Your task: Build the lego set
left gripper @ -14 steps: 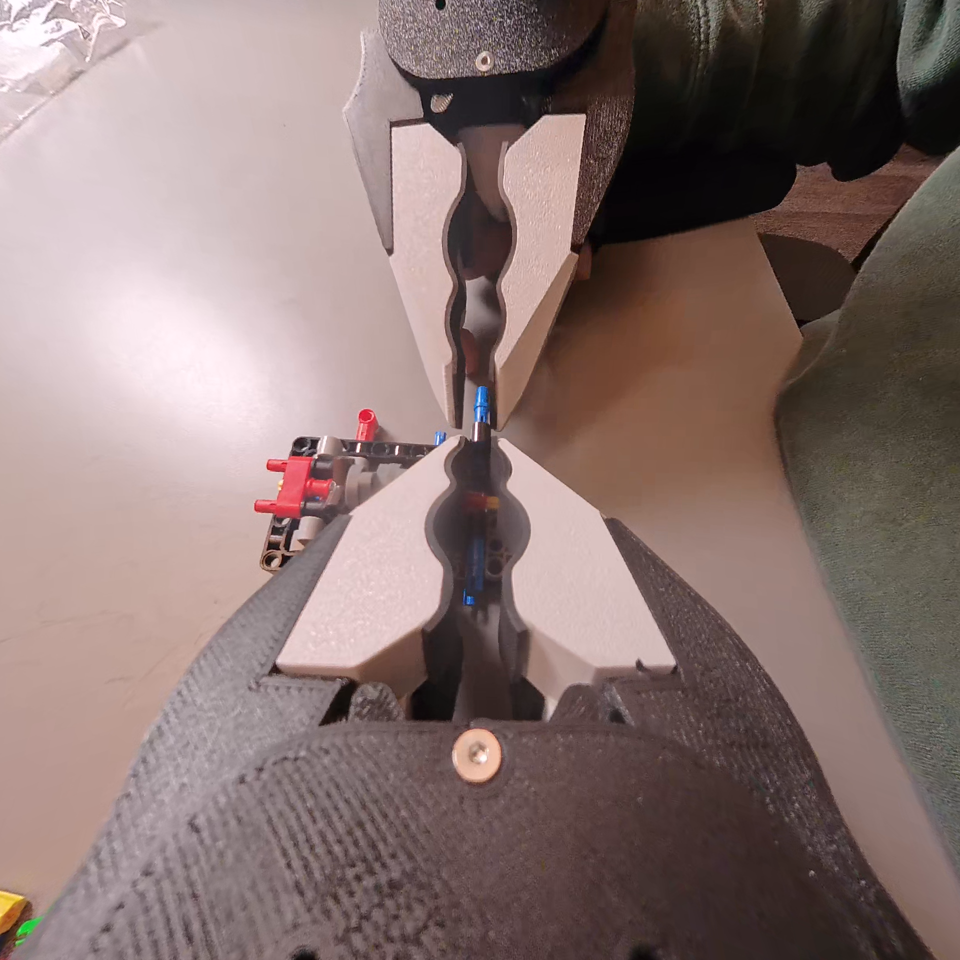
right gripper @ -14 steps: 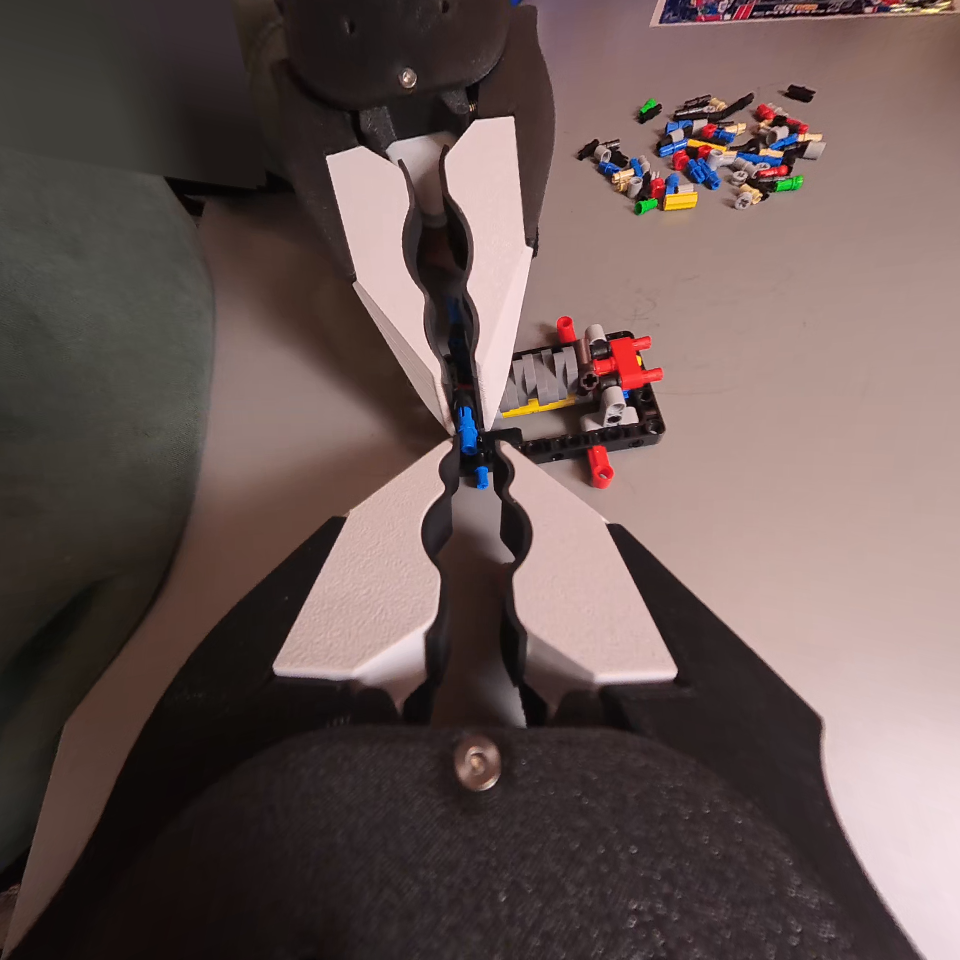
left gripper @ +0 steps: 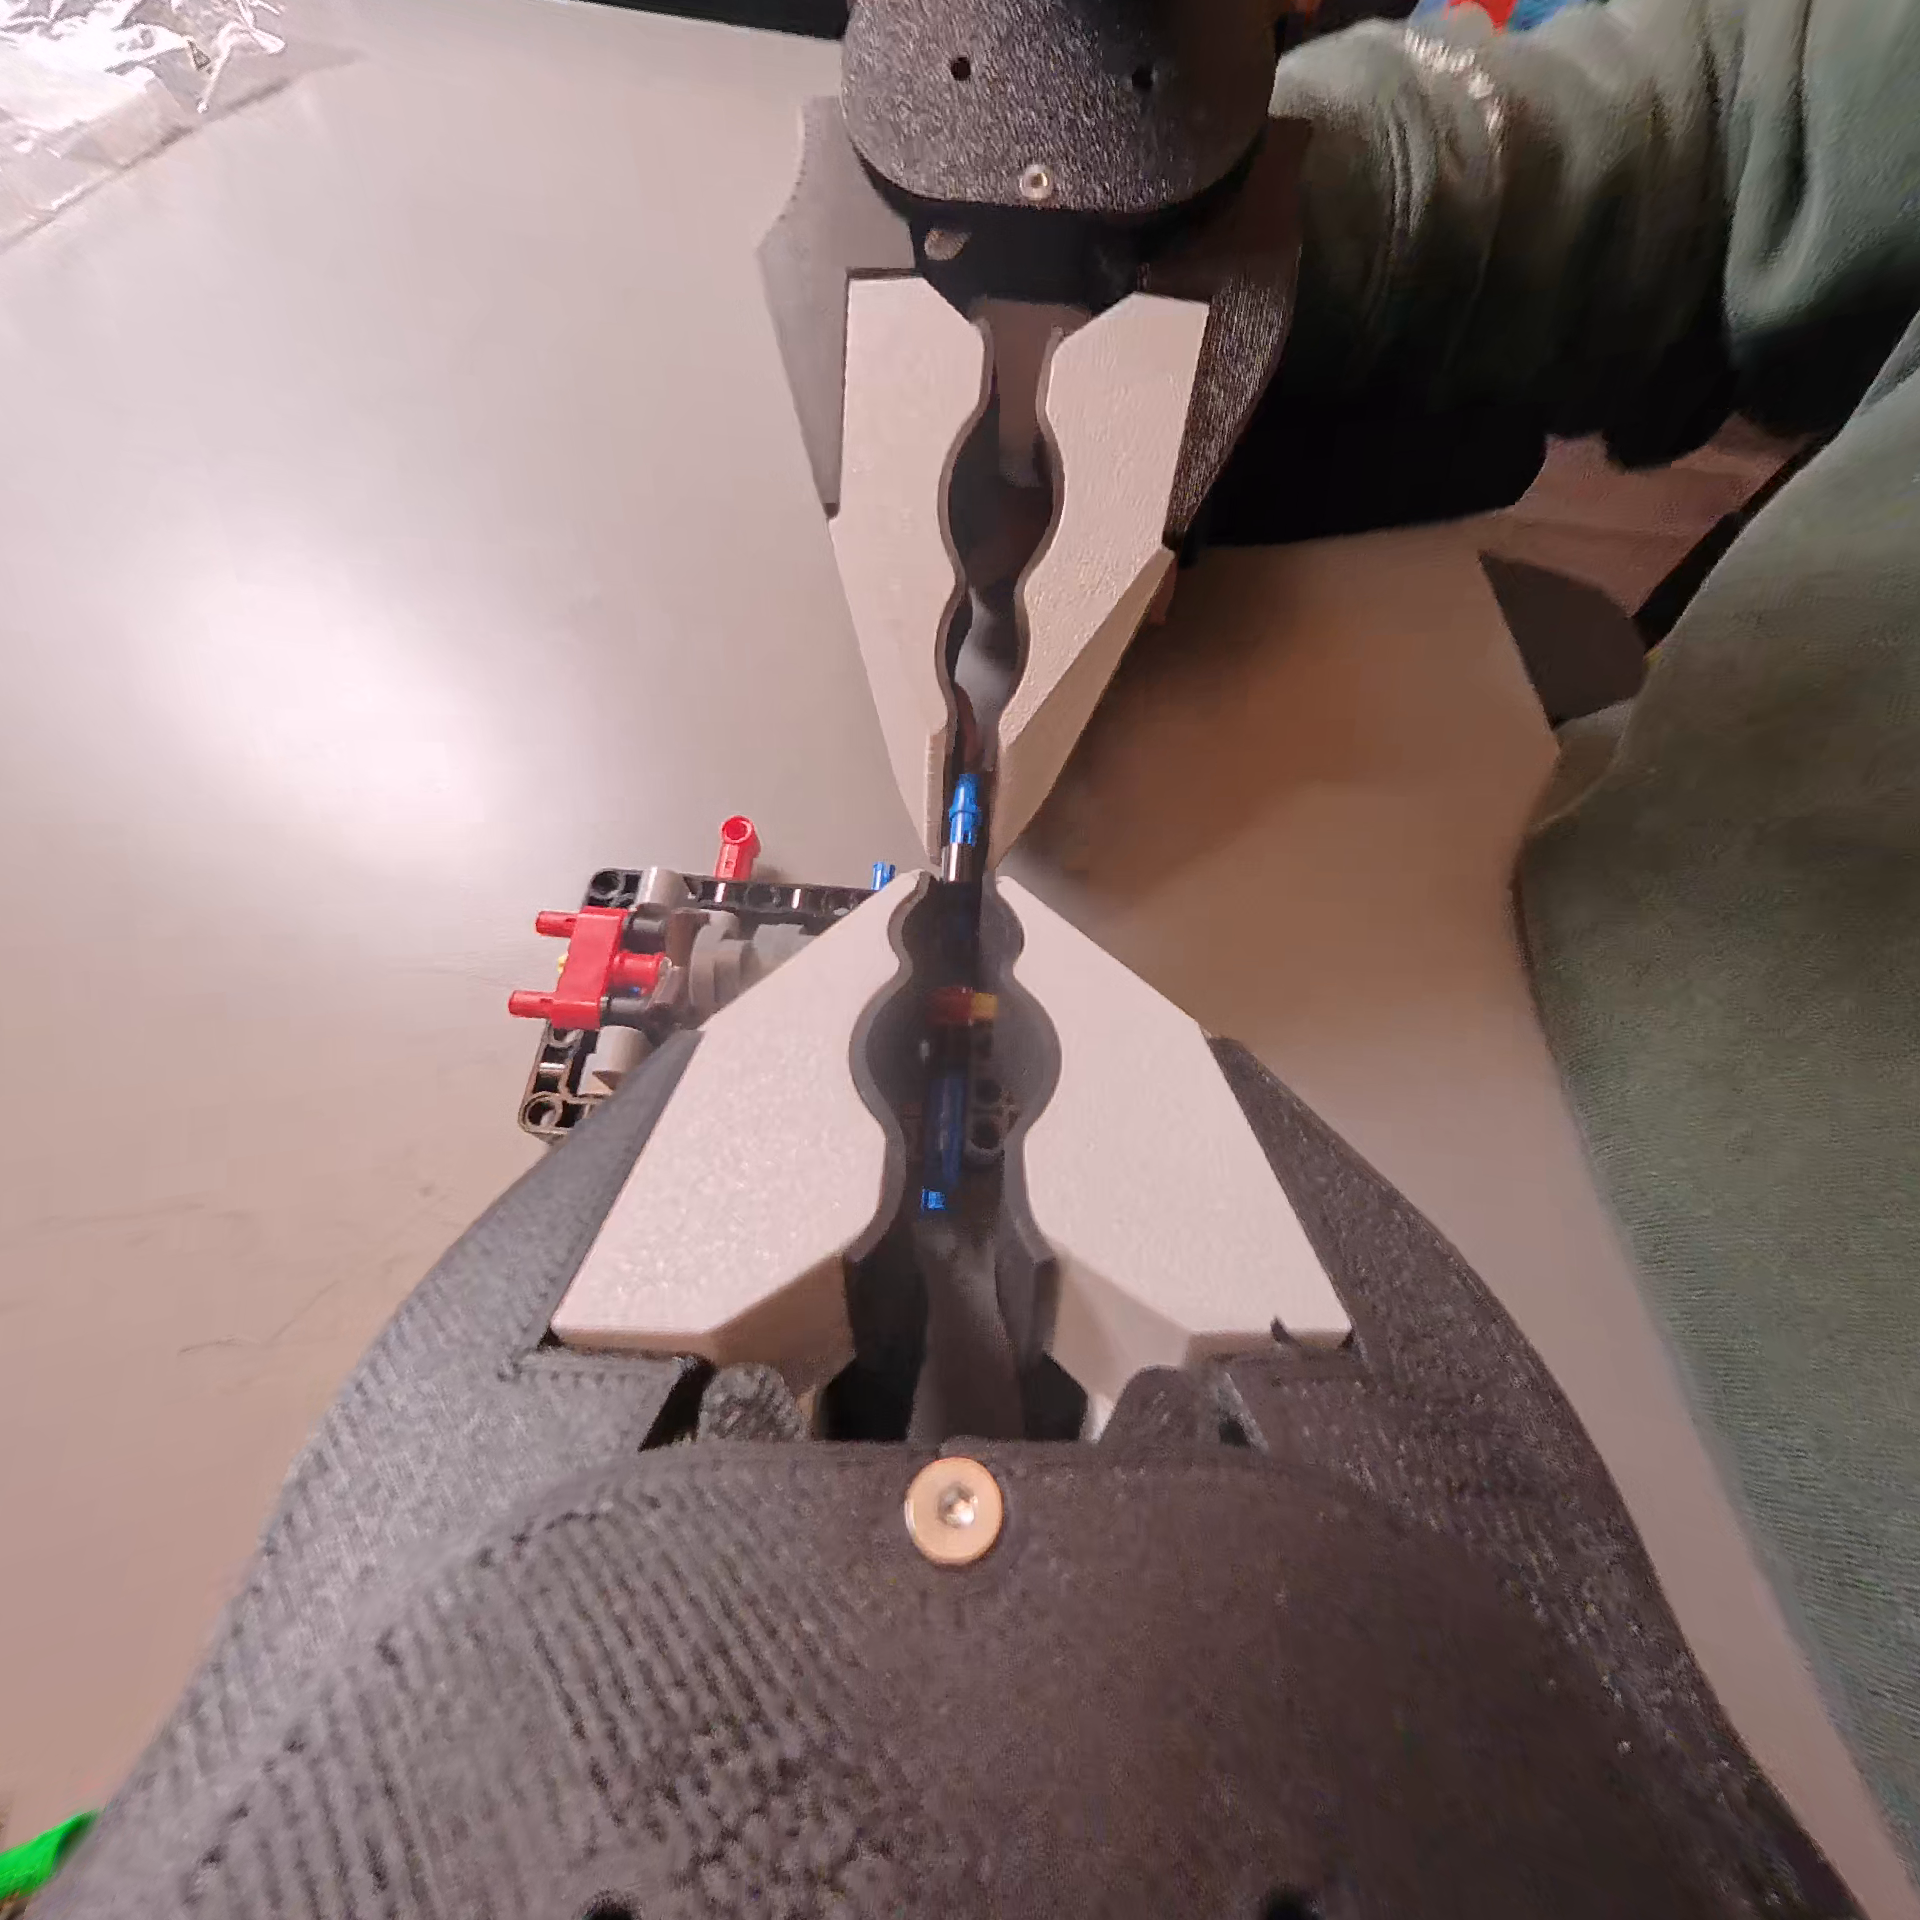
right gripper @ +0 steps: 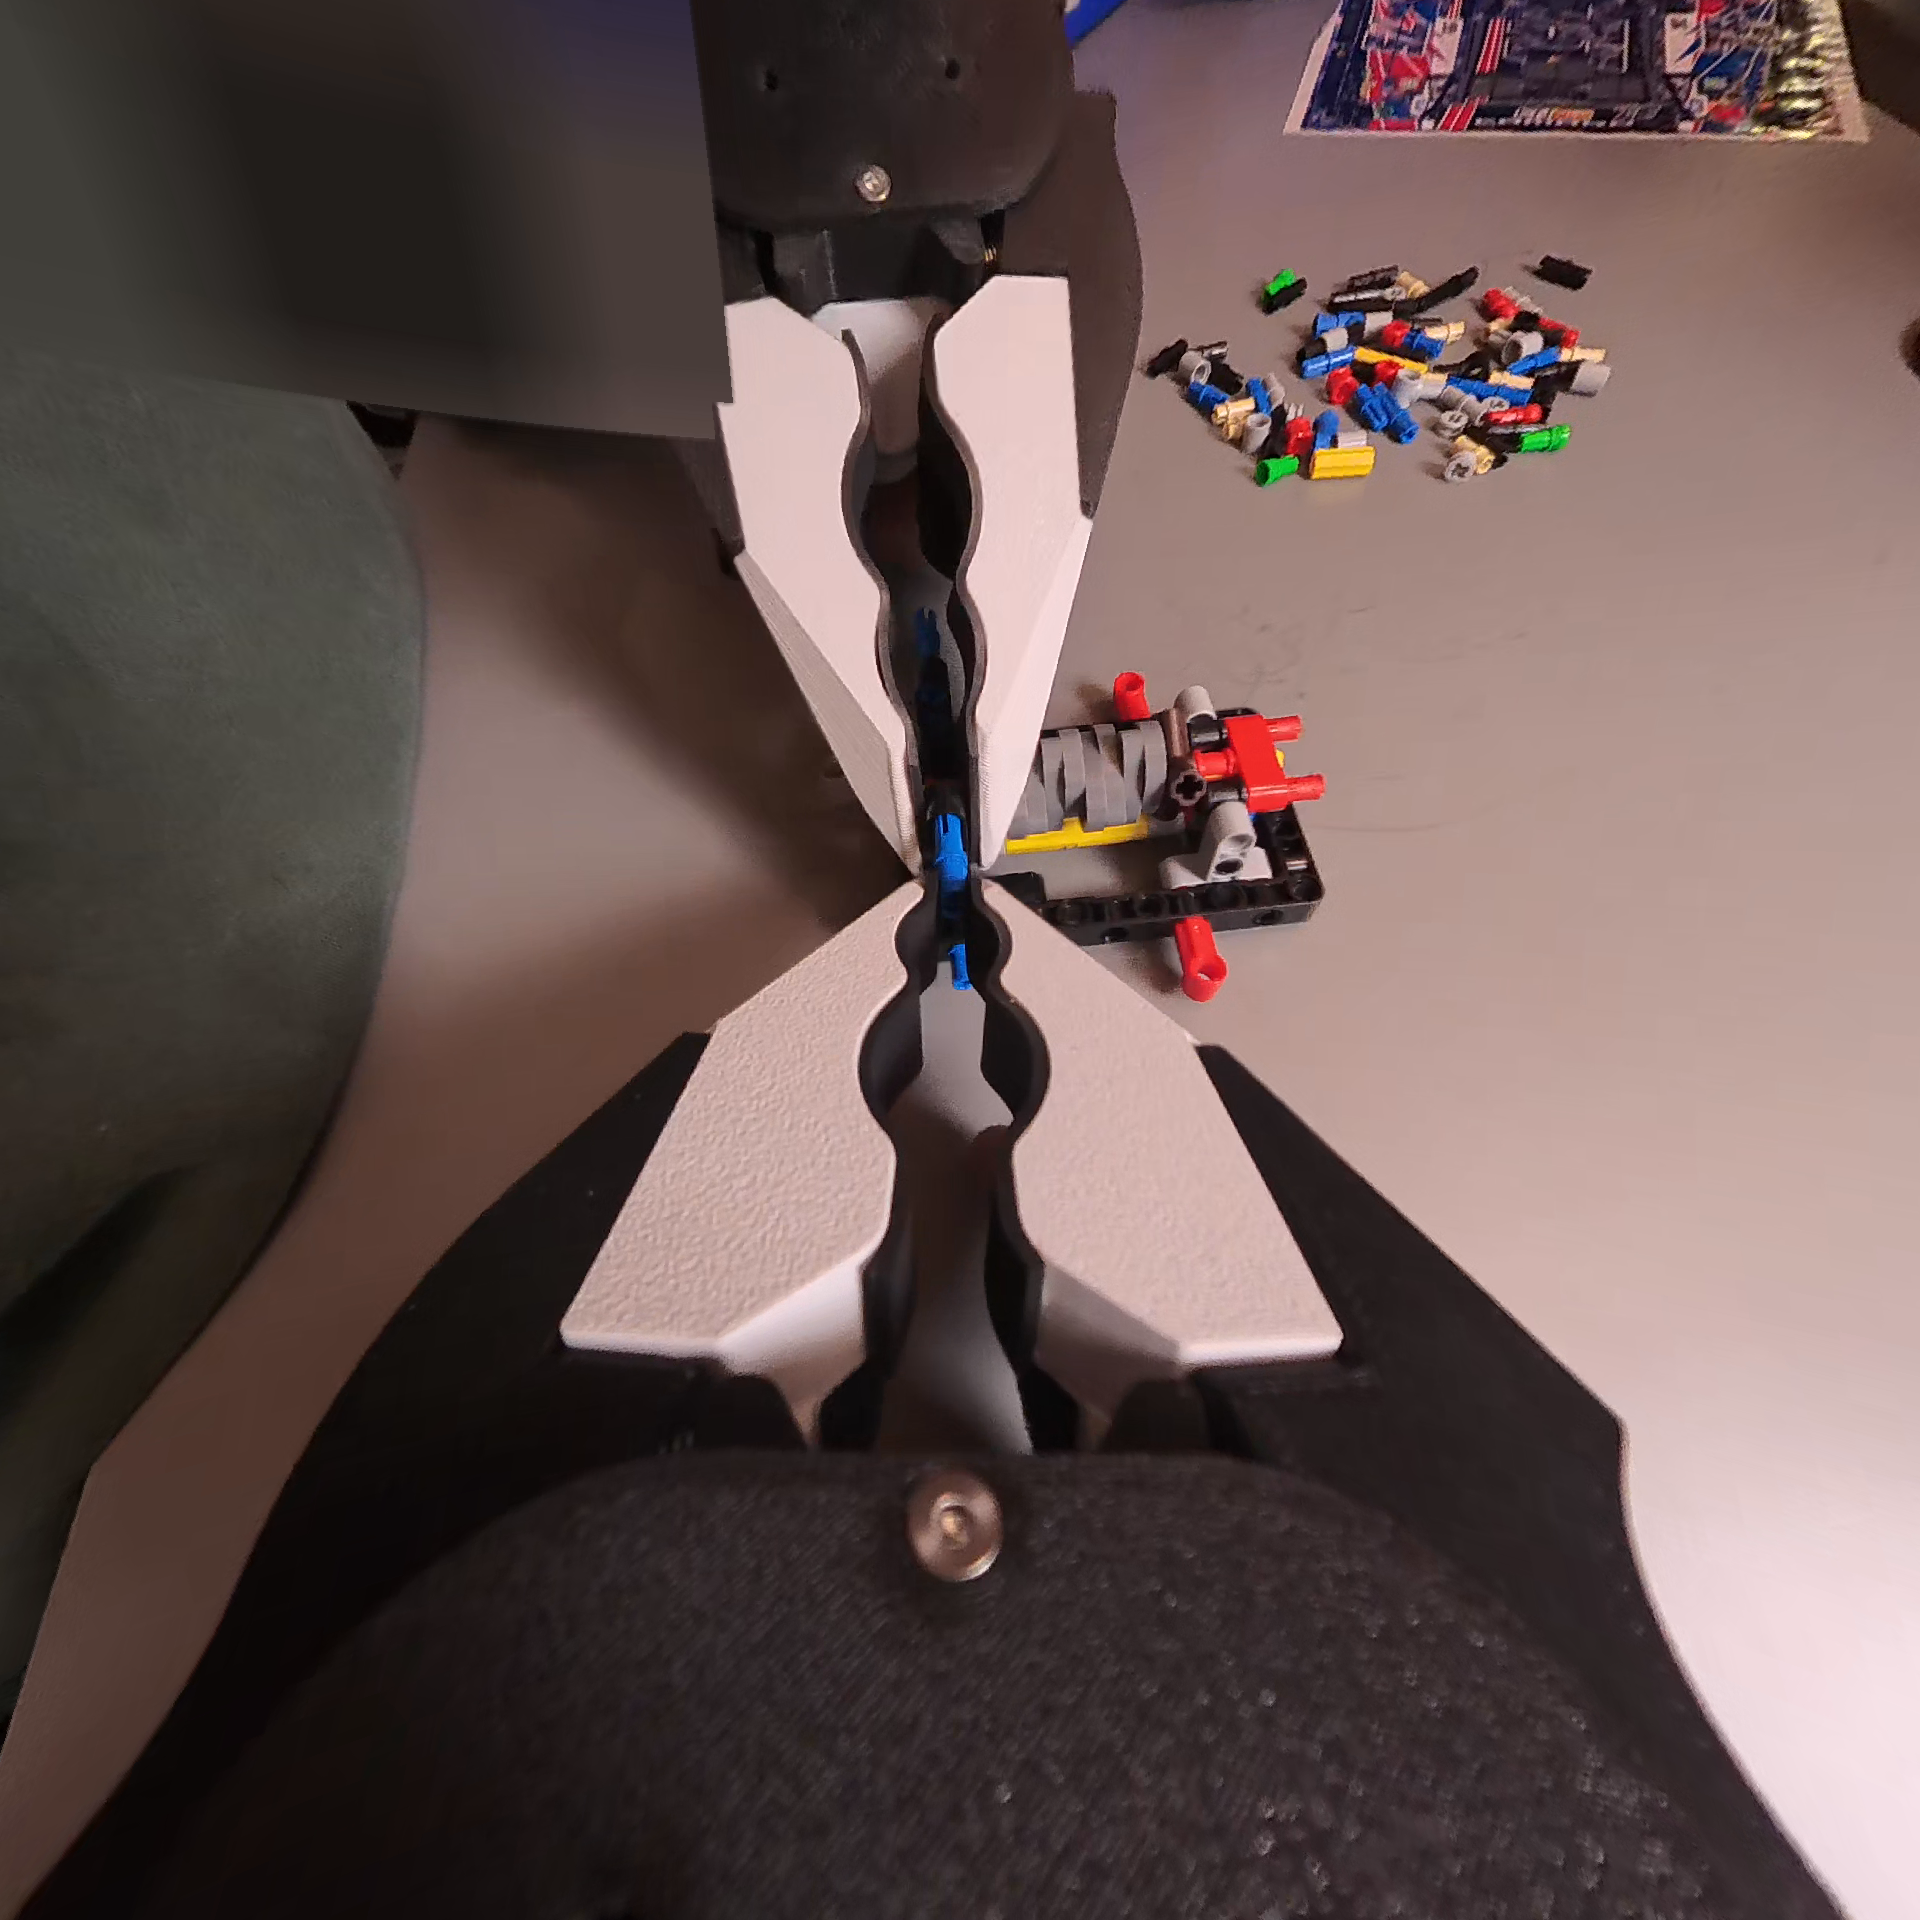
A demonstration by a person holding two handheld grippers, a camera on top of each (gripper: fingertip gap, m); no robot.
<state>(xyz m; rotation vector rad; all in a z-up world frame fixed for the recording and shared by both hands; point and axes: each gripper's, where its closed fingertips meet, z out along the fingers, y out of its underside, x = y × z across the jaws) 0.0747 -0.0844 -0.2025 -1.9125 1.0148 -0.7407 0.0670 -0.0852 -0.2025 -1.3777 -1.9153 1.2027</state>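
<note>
My left gripper (left gripper: 958, 883) is shut on a small black Lego sub-assembly (left gripper: 961, 1081) with blue pins and a red and yellow bit, held above the table. My right gripper (right gripper: 951, 896) meets it tip to tip and is shut on a blue pin (right gripper: 948, 844), which joins the sub-assembly. The right gripper (left gripper: 961, 831) comes in from the top of the left wrist view, with the blue pin (left gripper: 966, 805) between its tips. The left gripper (right gripper: 940, 847) comes in from the top of the right wrist view. The partial build (right gripper: 1174, 821), a black frame with grey gears and red connectors, lies on the table just beyond the tips; it also shows in the left wrist view (left gripper: 623, 966).
A pile of loose small pieces (right gripper: 1392, 374) lies at the far right, with an instruction booklet (right gripper: 1558, 62) behind it. A clear plastic bag (left gripper: 104, 83) lies at the far left. A person's green sleeve (left gripper: 1558, 208) and clothing sit along the table edge. My left and right fingertips are right by each other.
The two grippers stay tip to tip on the pin and sub-assembly. The right wrist view has tilted a little, so the pile and booklet sit lower in its frame.
</note>
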